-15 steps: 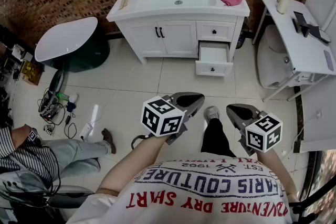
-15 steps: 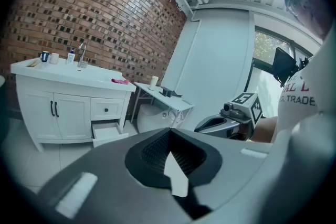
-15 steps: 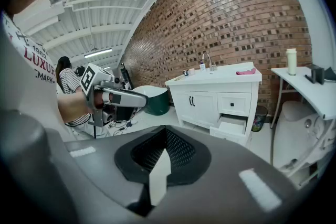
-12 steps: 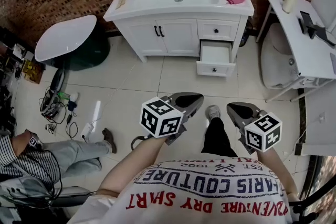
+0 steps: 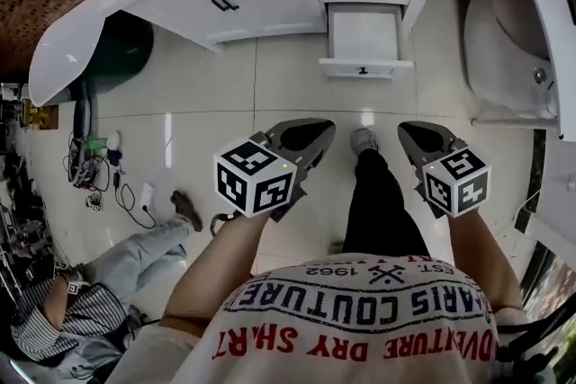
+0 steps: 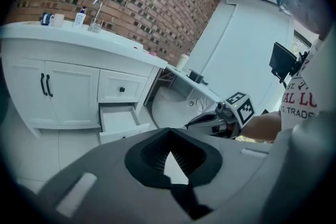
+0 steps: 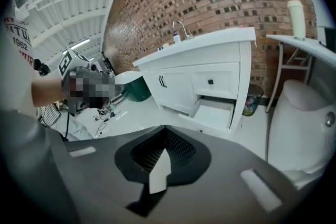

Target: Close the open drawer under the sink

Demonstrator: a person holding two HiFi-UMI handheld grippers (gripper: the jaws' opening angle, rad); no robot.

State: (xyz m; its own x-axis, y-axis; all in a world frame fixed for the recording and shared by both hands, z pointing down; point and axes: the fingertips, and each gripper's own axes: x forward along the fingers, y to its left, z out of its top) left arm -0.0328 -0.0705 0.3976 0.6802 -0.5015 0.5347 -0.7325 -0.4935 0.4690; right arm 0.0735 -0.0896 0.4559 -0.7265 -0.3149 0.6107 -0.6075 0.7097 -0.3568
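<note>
You've stepped nearer the drawer (image 5: 364, 36); it still hangs open, untouched, with left tool (image 5: 304, 138) and right tool (image 5: 425, 141) pinched together, empty.

Bare floor tiles (image 5: 270, 103) between me and open drawer (image 5: 363, 36): free lane ahead. My shoe (image 5: 363, 141) stands in that lane. White rounded fixture (image 5: 504, 40) near drawer's right; cabinet doors (image 5: 225, 4) flank left.
</note>
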